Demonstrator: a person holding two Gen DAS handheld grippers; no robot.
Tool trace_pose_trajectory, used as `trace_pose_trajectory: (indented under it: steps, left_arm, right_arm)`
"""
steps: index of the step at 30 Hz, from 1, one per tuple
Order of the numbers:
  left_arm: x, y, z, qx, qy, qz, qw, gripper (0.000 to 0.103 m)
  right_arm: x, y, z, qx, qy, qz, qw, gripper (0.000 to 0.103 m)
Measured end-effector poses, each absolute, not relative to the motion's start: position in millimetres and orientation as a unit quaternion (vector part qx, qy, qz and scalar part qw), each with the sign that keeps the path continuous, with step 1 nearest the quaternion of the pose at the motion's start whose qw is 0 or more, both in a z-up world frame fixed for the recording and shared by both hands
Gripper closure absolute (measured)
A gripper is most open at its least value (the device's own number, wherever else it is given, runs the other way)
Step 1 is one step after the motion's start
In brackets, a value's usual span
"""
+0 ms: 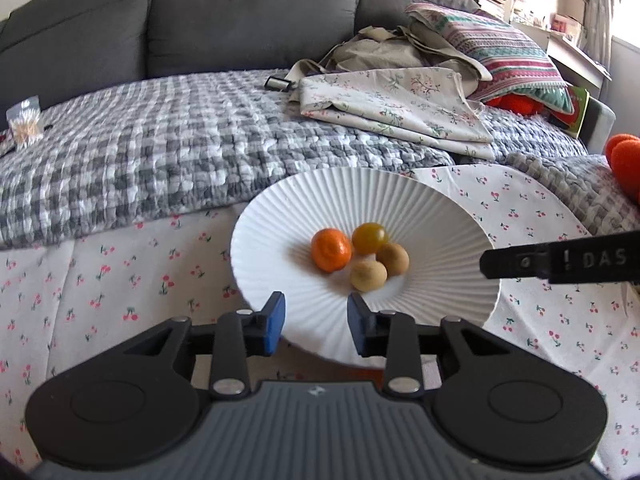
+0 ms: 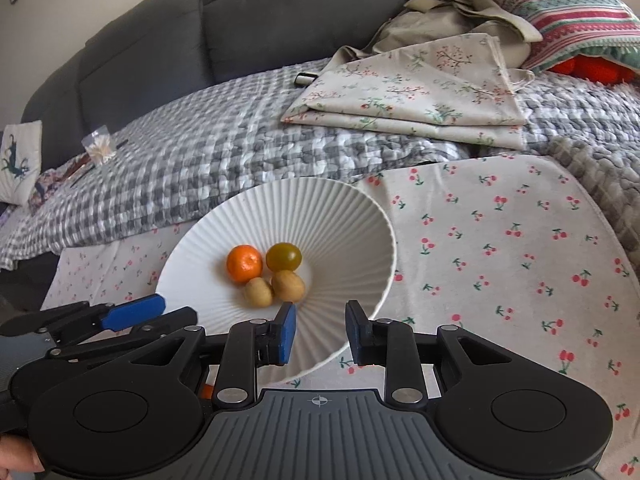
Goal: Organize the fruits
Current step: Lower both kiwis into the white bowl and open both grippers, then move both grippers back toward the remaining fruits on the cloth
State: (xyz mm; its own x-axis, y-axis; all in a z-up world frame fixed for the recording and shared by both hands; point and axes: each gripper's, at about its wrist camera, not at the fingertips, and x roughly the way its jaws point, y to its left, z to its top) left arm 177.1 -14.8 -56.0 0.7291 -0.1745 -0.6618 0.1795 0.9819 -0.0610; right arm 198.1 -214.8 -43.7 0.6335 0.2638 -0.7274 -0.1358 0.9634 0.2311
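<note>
Grey sofa cushions (image 1: 224,12) rise behind a grey-and-white checked blanket (image 1: 160,152), where a folded floral cloth (image 1: 392,108) lies beside a striped pillow (image 1: 500,48). Nearer, a cherry-print cloth (image 2: 500,248) covers the surface and carries a white ribbed plate (image 1: 420,208). Four fruits sit clustered in the plate's middle, touching or nearly so — an orange mandarin (image 1: 331,249), a yellow-green round fruit (image 1: 370,237) behind it, and two small tan-brown fruits (image 1: 368,275) in front. The left tool (image 1: 316,318) hovers over the plate's near rim, its blue pads a little apart with nothing between them. The right tool (image 2: 321,330) hangs over the near right rim — pads likewise slightly apart and empty.
</note>
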Motion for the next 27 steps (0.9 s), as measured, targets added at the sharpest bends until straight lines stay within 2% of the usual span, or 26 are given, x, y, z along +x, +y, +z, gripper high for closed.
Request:
trace_pose_trajectory:
  steps: [4,7,14,17,21,23,27]
  left_arm:
    - [168,-12,-52,-0.009,0.362,-0.096,0.927,0.066]
    - [160,-8,-46,-0.021,0.363,-0.093,0.927,0.056]
    - [141,2,-45,-0.031,0.384,-0.078,0.919,0.042]
    - [134,6,-45,-0.041,0.392,-0.079,0.916,0.037]
    - [121,8,-43,-0.046,0.392,-0.083,0.915,0.024]
    - [117,7,-44,-0.046,0.394,-0.085,0.914,0.024]
    - [115,6,-49,-0.048,0.402,-0.092,0.91,0.024]
  right_arm:
    - [192,-220,-38,0.091,0.413,0.115,0.899,0.075]
    - [187,-224,-33,0.097,0.413,0.116,0.898,0.071]
    - [169,-235,-24,0.113,0.415,0.117,0.895,0.053]
    - [160,-237,-24,0.118,0.42,0.12,0.892,0.048]
    - [150,-238,-21,0.122,0.424,0.127,0.888,0.044]
    - [146,-237,-20,0.126,0.426,0.129,0.887,0.041]
    - [140,-234,-22,0.13,0.437,0.13,0.881,0.04]
